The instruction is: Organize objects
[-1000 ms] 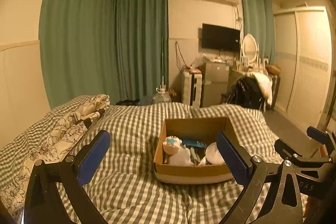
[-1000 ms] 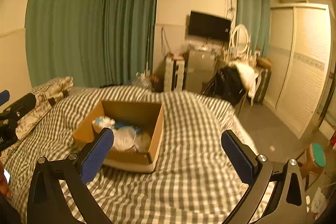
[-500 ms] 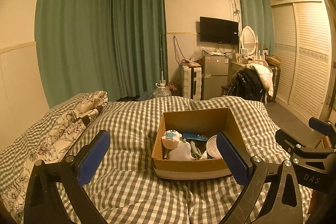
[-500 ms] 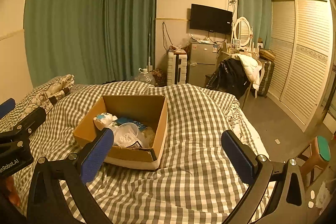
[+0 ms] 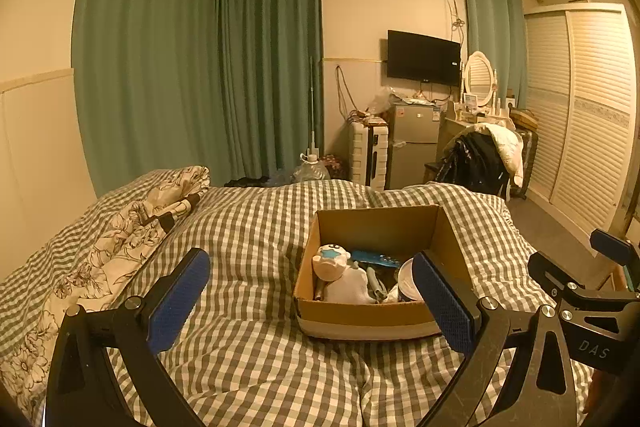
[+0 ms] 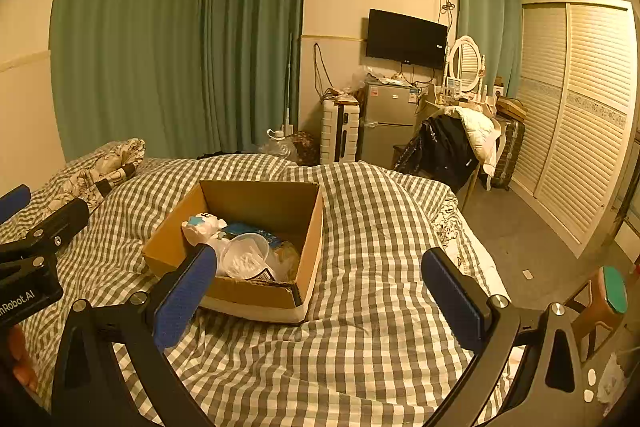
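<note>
An open cardboard box [image 5: 376, 223] sits on the checked bed cover [image 5: 248, 227]; it also shows in the right wrist view [image 6: 256, 199]. Inside lie a white plush toy [image 5: 334, 261], a blue packet [image 5: 374, 257], a white plastic cup [image 6: 246, 255] and other small items. My left gripper [image 5: 310, 297] is open and empty, held above the bed in front of the box. My right gripper [image 6: 318, 289] is open and empty, just right of the box's near corner. Each gripper shows at the edge of the other's view.
A floral pillow [image 5: 132, 223] lies at the bed's left. Green curtains [image 5: 200, 67], a suitcase [image 5: 368, 155], a small fridge [image 5: 414, 143], a clothes-covered chair [image 5: 480, 155] and a wardrobe [image 5: 584, 115] stand beyond the bed. A stool [image 6: 604, 299] stands on the floor at right.
Both cameras have tilted down and settled, so the box sits lower and closer in each view. Both grippers stay open and empty.
</note>
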